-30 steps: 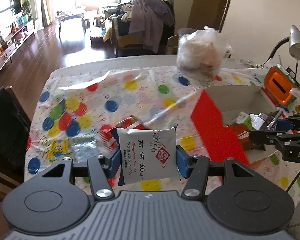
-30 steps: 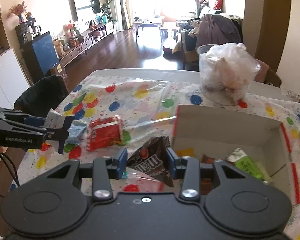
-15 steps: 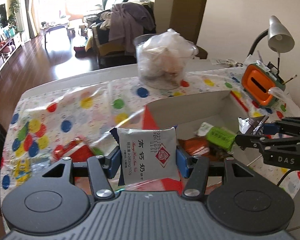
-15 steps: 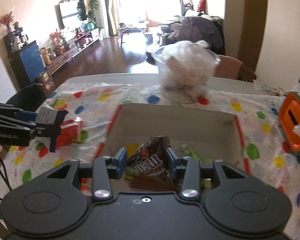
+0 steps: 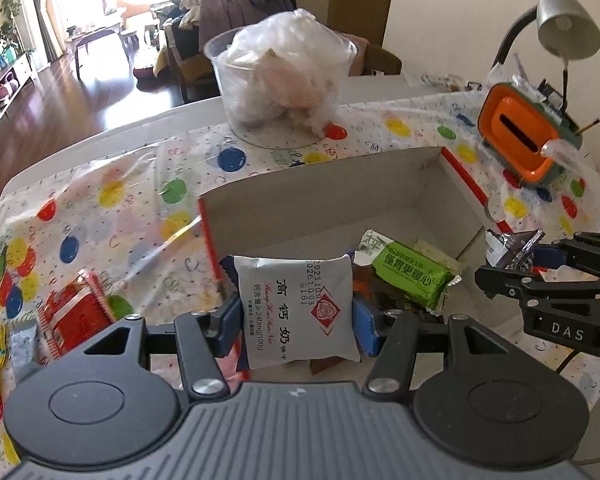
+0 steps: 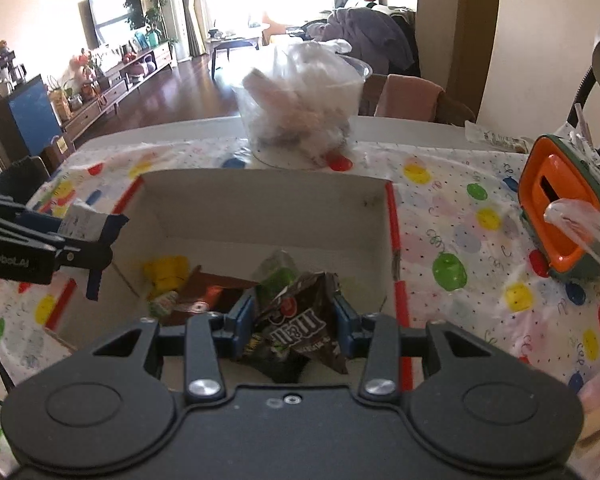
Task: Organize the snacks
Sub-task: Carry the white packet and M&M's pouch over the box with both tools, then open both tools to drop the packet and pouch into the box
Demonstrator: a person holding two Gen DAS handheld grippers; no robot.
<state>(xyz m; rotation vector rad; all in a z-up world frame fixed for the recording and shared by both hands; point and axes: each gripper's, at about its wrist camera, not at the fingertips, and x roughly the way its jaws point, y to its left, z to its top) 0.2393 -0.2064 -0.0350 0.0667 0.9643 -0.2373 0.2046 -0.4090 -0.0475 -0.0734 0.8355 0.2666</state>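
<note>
Spotted worktop point(image 5: 100, 200), open box point(image 5: 324, 184) near its middle; left tongs point(image 5: 296, 316) clamped on white milk packet point(image 5: 296, 308), right tongs point(image 6: 294, 320) on chocolate bag point(image 6: 300, 320), both seemingly over the box, so could collide or drop outside.

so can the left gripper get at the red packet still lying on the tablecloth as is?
Probably not yet: the left gripper is shut on the white milk packet, so its jaws are full. The red packet lies uncovered on the tablecloth, outside the box.
</note>
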